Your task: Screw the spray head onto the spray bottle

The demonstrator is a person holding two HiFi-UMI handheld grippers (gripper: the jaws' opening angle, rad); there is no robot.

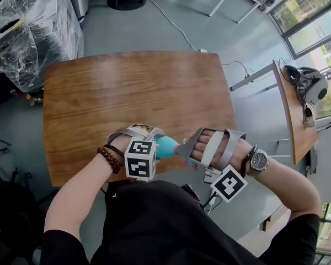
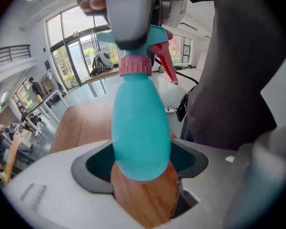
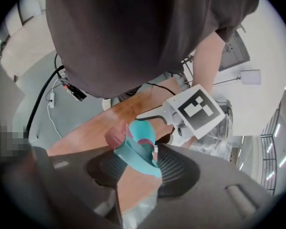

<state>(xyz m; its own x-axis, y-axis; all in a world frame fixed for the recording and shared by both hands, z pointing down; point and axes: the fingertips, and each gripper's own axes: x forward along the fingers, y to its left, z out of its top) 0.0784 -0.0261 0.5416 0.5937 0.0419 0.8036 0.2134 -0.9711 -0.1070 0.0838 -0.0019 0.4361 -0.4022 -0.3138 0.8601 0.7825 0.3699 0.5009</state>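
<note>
1. Teal and smooth, the spray bottle (image 2: 140,132) was a rounded plastic body tapering to its neck. Its base was clamped between the dark ribbed pads of the left claw (image 2: 142,168), in the air over the near edge of the table (image 1: 127,87).
2. The spray head (image 3: 138,149), teal with a pink ribbed collar (image 2: 135,67) and a red trigger (image 2: 168,63), sat on the bottle's neck, pinched between the pads of the right claw (image 3: 142,167).
3. The step in hand looked like threading the collar. It would go best with head and bottle kept on 1 axis and the bottle gripped steady while the head turned.
4. Glossy plastic could slip in the pads, so a firm, square grip mattered.
5. The table was warm brown wood grain with rounded corners.
</note>
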